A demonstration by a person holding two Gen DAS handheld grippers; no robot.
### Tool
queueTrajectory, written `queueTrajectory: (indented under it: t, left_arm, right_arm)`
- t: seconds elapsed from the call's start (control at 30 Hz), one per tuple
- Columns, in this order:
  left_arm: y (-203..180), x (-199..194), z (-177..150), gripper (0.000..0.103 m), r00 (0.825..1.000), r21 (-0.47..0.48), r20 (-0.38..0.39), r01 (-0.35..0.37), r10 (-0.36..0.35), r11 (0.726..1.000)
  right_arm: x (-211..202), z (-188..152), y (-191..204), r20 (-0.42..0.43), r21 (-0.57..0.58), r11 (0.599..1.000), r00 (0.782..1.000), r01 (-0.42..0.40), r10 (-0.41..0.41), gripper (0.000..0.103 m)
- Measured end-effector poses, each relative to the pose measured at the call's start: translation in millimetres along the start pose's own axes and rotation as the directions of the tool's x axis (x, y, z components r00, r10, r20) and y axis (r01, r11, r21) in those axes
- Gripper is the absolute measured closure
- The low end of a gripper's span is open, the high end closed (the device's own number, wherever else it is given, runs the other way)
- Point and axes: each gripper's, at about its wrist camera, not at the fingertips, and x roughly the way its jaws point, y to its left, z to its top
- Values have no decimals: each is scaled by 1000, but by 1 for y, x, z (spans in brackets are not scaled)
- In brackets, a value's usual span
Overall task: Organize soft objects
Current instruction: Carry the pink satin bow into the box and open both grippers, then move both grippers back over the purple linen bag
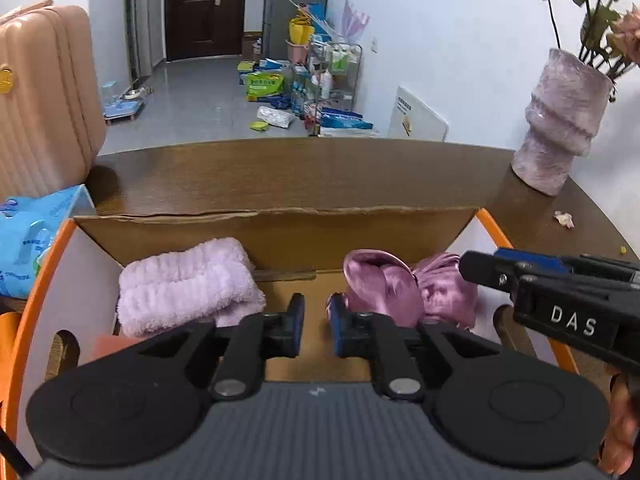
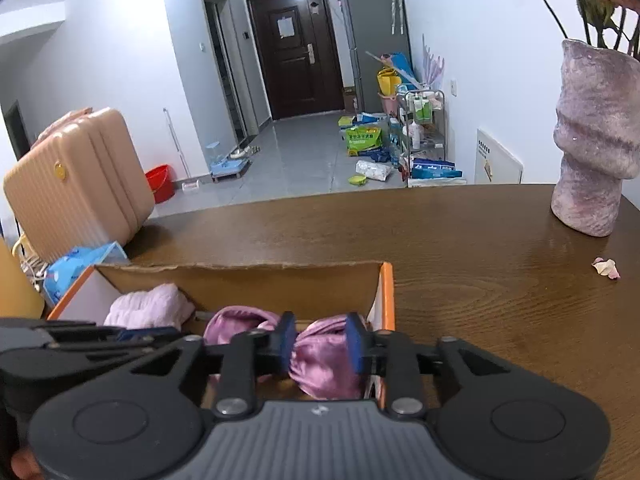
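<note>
Though the right gripper [image 2: 320,344] hides its lower folds, the shiny pink satin cloth [image 2: 320,360] sits gripped between those jaws, its long axis crosswise, inside the orange-edged cardboard box [image 2: 386,292]; the left gripper [image 1: 316,326] jaws stand open, empty.

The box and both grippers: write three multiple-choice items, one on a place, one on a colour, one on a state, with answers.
1. Where does the fluffy towel lie in the box?
A. Left side
B. Right side
C. On the table outside it

2. What colour are the box's edges?
A. Green
B. Orange
C. Black

3. What is between the right gripper's fingers?
A. Nothing
B. The towel
C. The satin cloth

Answers: 1 A, the left wrist view shows it at the left, the cloth at the right. 2 B, orange trim runs along both sides. 3 C, pink satin fills the gap between the blue pads; the left gripper holds nothing.
</note>
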Motion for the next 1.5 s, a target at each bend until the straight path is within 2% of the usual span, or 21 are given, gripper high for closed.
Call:
queueTrajectory:
  t: [0.03,0.07,0.2,0.3,0.43,0.6,0.8,1.03,1.13,1.2,1.33,1.5]
  left_arm:
    - [1,-5,1,75,1000,-2,12,-3,3,1000]
    - [2,-10,2,73,1000,-2,26,-9,9,1000]
    - [6,-38,6,70,997,-26,74,-16,18,1000]
    - [12,-66,0,64,994,-41,107,-14,18,999]
    - [21,-111,-19,59,986,-38,157,-46,52,998]
    - [28,-169,-56,53,979,-44,179,-90,96,995]
    - [39,-234,-125,44,980,-143,179,-66,91,988]
    - [43,-298,-221,33,967,-272,191,-110,166,956]
    - [39,-312,-253,31,967,-308,177,-123,184,943]
    - [35,-316,-272,30,974,-332,146,-114,171,936]
    - [25,-318,-293,30,984,-334,110,-95,139,938]
    - [17,-313,-294,30,988,-315,106,-75,113,946]
  right_arm:
    - [-1,0,-1,-1,-3,1000,1000,1,-1,73]
    - [-6,-1,-1,5,-5,1000,1000,-1,1,73]
    - [-31,-1,4,36,-18,1000,999,-21,22,70]
    - [-51,-1,12,56,-41,998,998,-37,39,64]
    - [-83,-8,26,79,-73,996,995,-59,64,58]
    - [-124,-26,43,84,-118,988,990,-100,110,57]
    - [-167,-59,58,-1,-185,961,978,-204,207,52]
    - [-211,-116,70,-127,-281,905,947,-320,296,50]
    - [-224,-142,73,-172,-304,886,935,-350,311,50]
    - [-230,-159,73,-204,-310,876,926,-369,318,50]
    - [-237,-184,69,-257,-307,872,915,-382,310,50]
    - [-243,-194,61,-259,-284,884,918,-370,301,50]
